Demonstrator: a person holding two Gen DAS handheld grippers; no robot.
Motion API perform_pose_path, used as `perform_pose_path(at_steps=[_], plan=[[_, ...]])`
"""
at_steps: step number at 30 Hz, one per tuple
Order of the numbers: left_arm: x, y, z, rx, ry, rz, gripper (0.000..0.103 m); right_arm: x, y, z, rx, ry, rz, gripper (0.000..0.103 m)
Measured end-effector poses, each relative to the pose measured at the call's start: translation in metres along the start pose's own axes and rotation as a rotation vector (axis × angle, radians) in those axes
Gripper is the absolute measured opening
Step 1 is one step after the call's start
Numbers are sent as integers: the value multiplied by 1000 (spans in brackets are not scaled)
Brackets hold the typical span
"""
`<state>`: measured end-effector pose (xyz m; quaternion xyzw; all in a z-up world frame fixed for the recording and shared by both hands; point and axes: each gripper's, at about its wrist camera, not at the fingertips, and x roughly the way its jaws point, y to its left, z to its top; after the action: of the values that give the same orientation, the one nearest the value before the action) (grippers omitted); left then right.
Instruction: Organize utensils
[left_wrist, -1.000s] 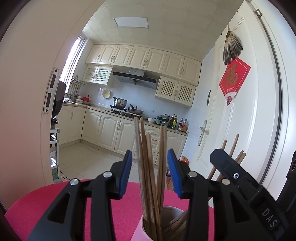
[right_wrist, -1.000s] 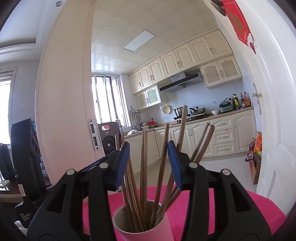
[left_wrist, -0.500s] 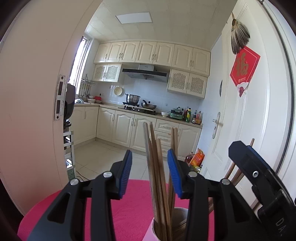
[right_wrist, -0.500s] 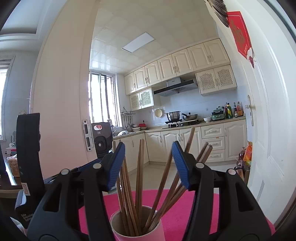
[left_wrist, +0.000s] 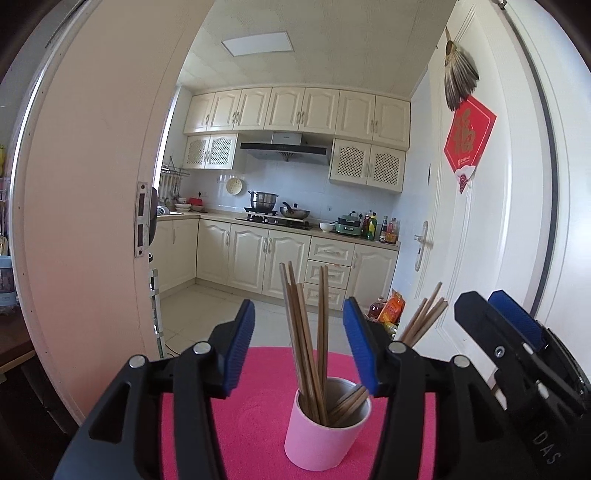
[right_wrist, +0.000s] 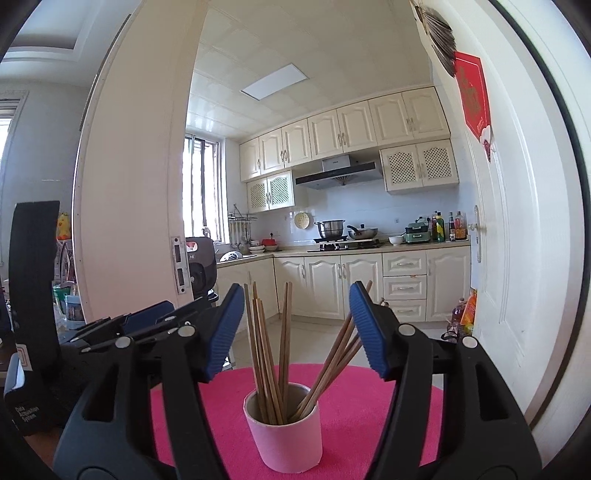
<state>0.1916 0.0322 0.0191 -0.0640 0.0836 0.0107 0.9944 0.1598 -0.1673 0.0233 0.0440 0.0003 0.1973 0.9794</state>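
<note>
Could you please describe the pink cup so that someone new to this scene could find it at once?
Start at the round pink mat in front of the kitchen doorway. The cup stands upright on it, pale pink against the mat's hot pink. It alone holds a bunch of wooden chopsticks, some upright, others leaning right.

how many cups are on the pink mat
1: a pink cup holding wooden chopsticks, standing upright on the pink mat, in front of both open tongs. None appears hidden.
</note>
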Motion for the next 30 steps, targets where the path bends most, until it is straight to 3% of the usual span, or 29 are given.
perform_pose_path(at_steps=[10, 17, 30], plan=[[-75, -15, 5, 39, -21, -3, 55, -61, 16, 9, 2, 4, -39, 64], [-118, -20, 0, 70, -14, -4, 58, -93, 23, 8, 23, 32, -56, 72], [-153, -32, -4, 113, -6, -14, 63, -127, 22, 5, 49, 51, -122, 82]])
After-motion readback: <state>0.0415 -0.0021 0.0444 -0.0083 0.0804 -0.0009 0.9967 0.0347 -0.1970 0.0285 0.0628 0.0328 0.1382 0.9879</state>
